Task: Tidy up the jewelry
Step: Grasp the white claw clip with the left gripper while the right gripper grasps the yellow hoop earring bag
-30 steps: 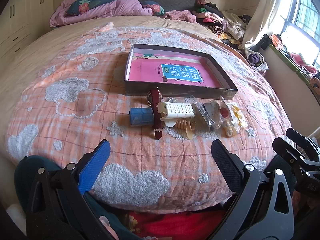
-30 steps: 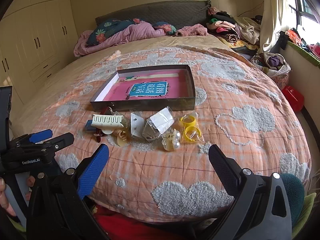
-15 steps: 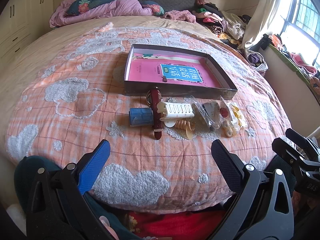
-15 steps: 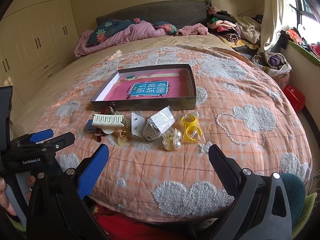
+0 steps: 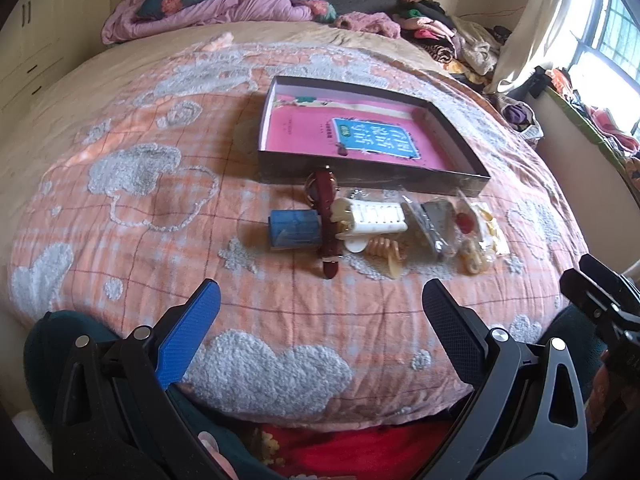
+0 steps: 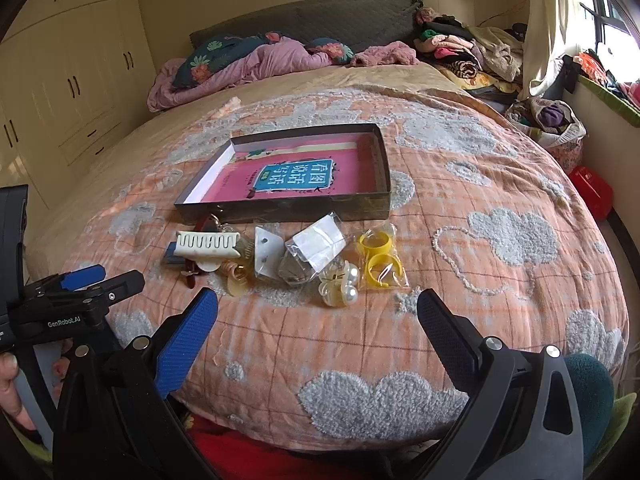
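A dark shallow box with a pink book inside lies on the bed. In front of it sit a blue block, a dark red watch strap, a white hair claw, a beige spiral clip, clear bagged pieces, pearl earrings and bagged yellow rings. My left gripper is open near the bed's front edge, short of the items. My right gripper is open too, just short of the pearl earrings.
An orange blanket with grey cloud patches covers the bed. Pillows and a purple quilt lie at the headboard, a clothes pile at back right, wardrobes on the left. A hand holds the other gripper at lower left.
Both grippers have edged slightly toward the items; nothing on the bed has moved and both stay open.
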### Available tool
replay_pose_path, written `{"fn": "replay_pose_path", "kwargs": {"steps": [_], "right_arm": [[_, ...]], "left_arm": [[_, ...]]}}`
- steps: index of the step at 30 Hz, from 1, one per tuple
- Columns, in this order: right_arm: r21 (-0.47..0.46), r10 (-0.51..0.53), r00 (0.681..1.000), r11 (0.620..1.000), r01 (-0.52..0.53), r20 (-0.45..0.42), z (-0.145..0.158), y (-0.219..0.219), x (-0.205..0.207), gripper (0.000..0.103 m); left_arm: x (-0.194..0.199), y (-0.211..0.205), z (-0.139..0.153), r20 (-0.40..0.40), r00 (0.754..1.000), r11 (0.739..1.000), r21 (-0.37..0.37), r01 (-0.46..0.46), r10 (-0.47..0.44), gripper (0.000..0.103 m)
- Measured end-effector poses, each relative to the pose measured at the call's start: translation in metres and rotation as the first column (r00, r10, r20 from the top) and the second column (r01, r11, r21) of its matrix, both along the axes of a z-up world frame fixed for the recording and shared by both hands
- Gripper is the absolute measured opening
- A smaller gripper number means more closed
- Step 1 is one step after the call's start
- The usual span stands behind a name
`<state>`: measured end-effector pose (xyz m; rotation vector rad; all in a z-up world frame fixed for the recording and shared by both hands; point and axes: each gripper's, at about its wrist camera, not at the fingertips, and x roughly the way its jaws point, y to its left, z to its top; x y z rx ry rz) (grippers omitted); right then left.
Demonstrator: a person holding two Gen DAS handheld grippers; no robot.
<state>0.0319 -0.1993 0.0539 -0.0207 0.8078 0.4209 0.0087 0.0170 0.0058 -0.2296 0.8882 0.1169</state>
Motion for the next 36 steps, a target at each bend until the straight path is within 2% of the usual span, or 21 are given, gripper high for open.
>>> {"fn": "replay_pose_path", "kwargs": {"steps": [4, 9, 13, 21, 29, 32, 36], "right_arm": [[-0.002, -0.002, 1.0, 1.0, 0.002, -0.007, -0.004, -0.005, 0.009, 0.099], [-0.013, -0.015, 1.0, 1.0, 0.015, -0.011, -0.009, -0.008, 0.022, 0.099], [-0.021, -0.035, 0.999, 0.999, 0.035, -0.022, -0.015, -0.014, 0.034, 0.099], [-0.038, -0.065, 0.997, 0.997, 0.064, -0.042, -0.027, -0.021, 0.06, 0.099], [-0.074, -0.089, 0.991, 0.994, 0.082, -0.102, -0.053, -0.023, 0.091, 0.099], [-0.093, -0.11, 0.987, 0.991, 0.099, -0.118, -0.065, -0.024, 0.101, 0.098], [-0.116, -0.113, 0.982, 0.989, 0.096, -0.152, -0.079, -0.024, 0.113, 0.08]], "left_arm": [[0.009, 0.005, -0.004, 0.003, 1.0, 1.0, 0.006, 0.008, -0.008, 0.095], [0.025, -0.001, -0.009, 0.0, 0.997, 0.997, -0.003, 0.072, -0.072, 0.095], [0.039, -0.012, -0.017, -0.008, 0.994, 0.994, 0.02, 0.105, -0.105, 0.094], [0.068, -0.025, -0.03, -0.026, 0.993, 0.992, 0.055, 0.114, -0.113, 0.081], [0.085, -0.037, -0.039, -0.05, 0.992, 0.986, 0.11, 0.123, -0.118, 0.081], [0.09, -0.04, -0.042, -0.054, 0.992, 0.984, 0.125, 0.124, -0.118, 0.074], [0.097, -0.044, -0.045, -0.058, 0.991, 0.978, 0.164, 0.131, -0.123, 0.073]]}}
